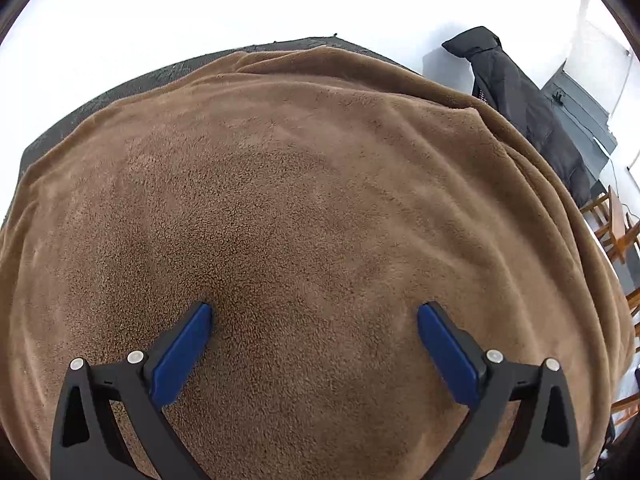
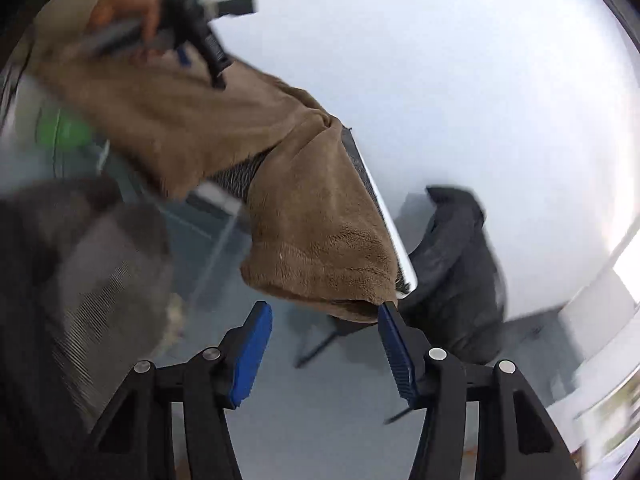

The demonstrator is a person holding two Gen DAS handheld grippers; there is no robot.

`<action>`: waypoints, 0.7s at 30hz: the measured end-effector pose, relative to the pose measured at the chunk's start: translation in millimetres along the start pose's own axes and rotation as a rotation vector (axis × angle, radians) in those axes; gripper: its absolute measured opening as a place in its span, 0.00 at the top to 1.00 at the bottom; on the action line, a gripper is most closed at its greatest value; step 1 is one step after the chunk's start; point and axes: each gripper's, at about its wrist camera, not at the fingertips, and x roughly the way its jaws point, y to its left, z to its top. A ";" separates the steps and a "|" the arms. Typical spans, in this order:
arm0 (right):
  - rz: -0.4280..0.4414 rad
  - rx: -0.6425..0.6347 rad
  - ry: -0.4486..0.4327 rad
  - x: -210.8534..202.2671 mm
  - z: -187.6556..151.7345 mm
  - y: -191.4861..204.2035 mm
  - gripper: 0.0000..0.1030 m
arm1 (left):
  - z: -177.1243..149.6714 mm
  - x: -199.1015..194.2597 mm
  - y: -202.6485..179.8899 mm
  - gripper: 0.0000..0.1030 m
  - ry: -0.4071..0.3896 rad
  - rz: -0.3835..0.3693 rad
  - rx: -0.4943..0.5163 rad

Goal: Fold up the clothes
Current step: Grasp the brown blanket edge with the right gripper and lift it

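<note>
Left wrist view is basically wall-to-wall brown fleece blanket [image 1: 304, 208], spread over a dark table [image 1: 100, 100] whose edge peeks out along the far side. Off to the right there's a black jacket [image 1: 520, 104] draped over something, plus a bit of a wooden chair [image 1: 616, 232] at the edge. The left gripper [image 1: 315, 314] hangs right over the blanket with its jaws spread wide, nothing between the blue pads [image 1: 182, 356], tips down close to the fleece.

From the right wrist view, which is pretty blurry, a corner of the same blanket [image 2: 320, 232] droops off the table corner [image 2: 384, 216]. The right gripper [image 2: 325, 312] sits just below that hanging corner, jaws partly apart and gripping nothing; the right-hand pad [image 2: 396, 352] is up against the fleece hem, though actual contact is hard to call. The jacket [image 2: 456, 272] sits behind it. Top left, a hand [image 2: 124, 12] holds the left gripper [image 2: 200, 44] over the blanket.
</note>
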 end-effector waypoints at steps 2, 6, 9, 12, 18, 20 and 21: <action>-0.057 -0.082 -0.013 2.2 -6.1 7.2 0.44 | -0.7 -1.4 2.8 0.00 -0.004 -0.011 -0.009; -0.146 -0.210 -0.082 12.4 -6.4 13.7 0.44 | -2.1 -1.6 2.2 0.00 -0.010 -0.014 -0.007; -0.173 -0.296 -0.115 20.1 -4.4 20.9 0.44 | -2.6 -0.4 -1.6 0.00 -0.012 -0.009 -0.006; -0.150 -0.311 -0.130 22.0 0.0 21.7 0.55 | -3.3 -1.1 -2.6 0.00 -0.014 -0.009 -0.005; -0.046 -0.249 -0.140 16.9 21.6 15.3 0.90 | -0.2 2.0 -1.8 0.00 -0.014 -0.006 -0.002; 0.014 -0.159 -0.129 14.8 31.2 1.5 0.93 | -0.6 1.3 -2.1 0.00 -0.015 -0.006 -0.003; 0.049 -0.079 -0.125 13.6 39.1 -12.9 0.93 | -0.7 1.1 -2.4 0.00 -0.015 -0.006 -0.003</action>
